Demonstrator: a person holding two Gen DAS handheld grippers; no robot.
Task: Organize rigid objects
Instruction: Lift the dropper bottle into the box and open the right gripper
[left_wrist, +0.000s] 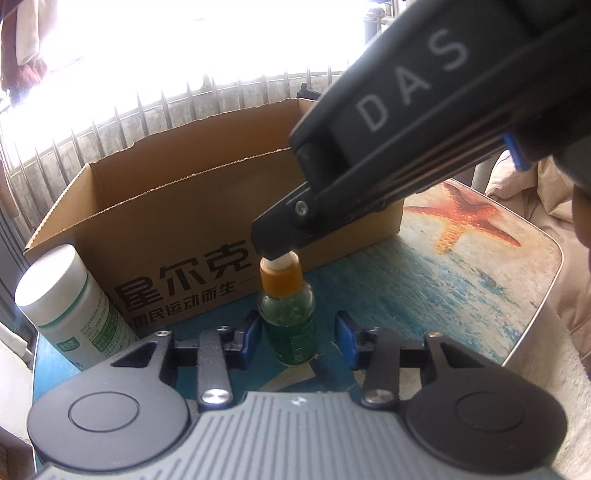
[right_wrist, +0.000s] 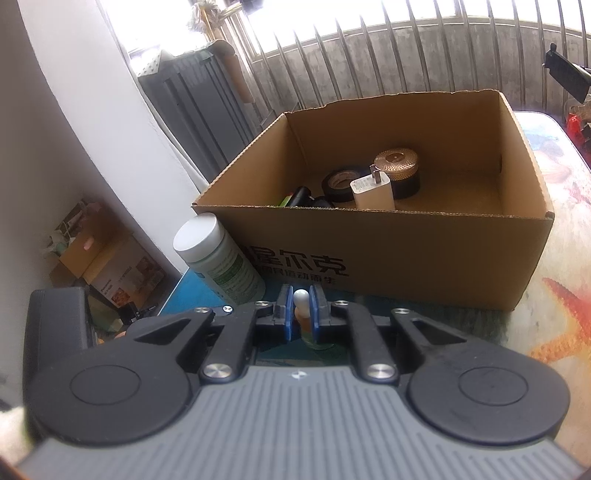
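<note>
Inside the cardboard box: tape roll, white charger plug, copper-lidded jar, all stowed; outside on the mat, white pill bottle waits, while my right claw pinches the green dropper bottle by its white tip, my left claw spread around its body.

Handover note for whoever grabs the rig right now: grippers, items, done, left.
Right gripper: shut on the white tip of the small green bottle, which stands upright on the table in front of the box.
Left gripper: open, pads either side of the bottle body; the left pad looks close to it, the right is clear of it.
White bottle: upright on the table, by the box's left front corner.
Done: tape roll, charger, copper-lidded jar and some dark items are in the box.
Left: green bottle, then white bottle, into the box.
</note>
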